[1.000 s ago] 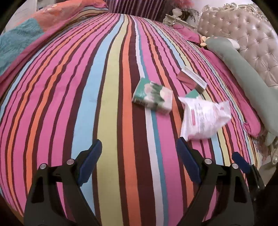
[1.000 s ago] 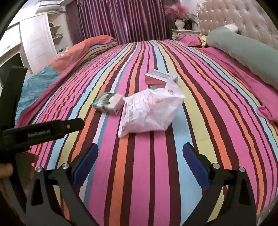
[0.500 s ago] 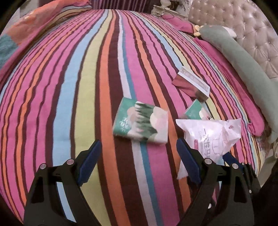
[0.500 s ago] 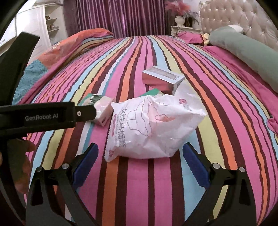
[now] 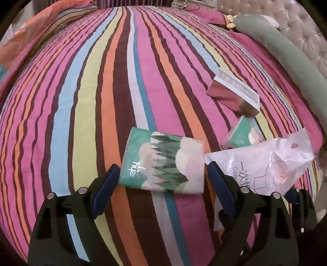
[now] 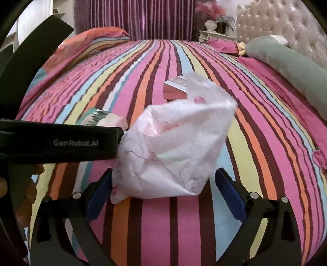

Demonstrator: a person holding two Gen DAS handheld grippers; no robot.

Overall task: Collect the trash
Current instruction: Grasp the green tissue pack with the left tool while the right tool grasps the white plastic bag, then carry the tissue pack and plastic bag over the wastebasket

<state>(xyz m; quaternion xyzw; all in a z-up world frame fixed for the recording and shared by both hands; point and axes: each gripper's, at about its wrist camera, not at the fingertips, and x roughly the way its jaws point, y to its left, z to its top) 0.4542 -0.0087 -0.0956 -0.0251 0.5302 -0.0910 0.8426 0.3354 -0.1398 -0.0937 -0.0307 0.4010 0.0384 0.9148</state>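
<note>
The left gripper [image 5: 161, 184] stands spread, its blue pads on either side of the near end of a green tissue pack [image 5: 163, 161] but pressing on nothing; the pack lies directly ahead between the open jaws, flat on the bedspread, with its long axis running across the gripper's line, roughly from one pad to the other. The right gripper [image 6: 163, 190] is likewise spread and empty, with a crumpled white plastic bag [image 6: 173, 151] resting just ahead of its pads, the bag's lower corner near the left-hand pad. By this reading each hand is nearest its own item: the left to the pack, the right to the bag. Just beyond the pack, in the left wrist view, a second, smaller green pack [image 5: 241, 135] lies partly under the bag's edge, and a shiny pink box [image 5: 233, 96] sits farther off. All rest on a soft striped bedspread [image 5: 102, 102], likely to yield under a downward press. Farther out are a long grey-green bolster [image 6: 286, 67], a tufted headboard [image 6: 286, 20] and purple curtains [image 6: 132, 18].
</note>
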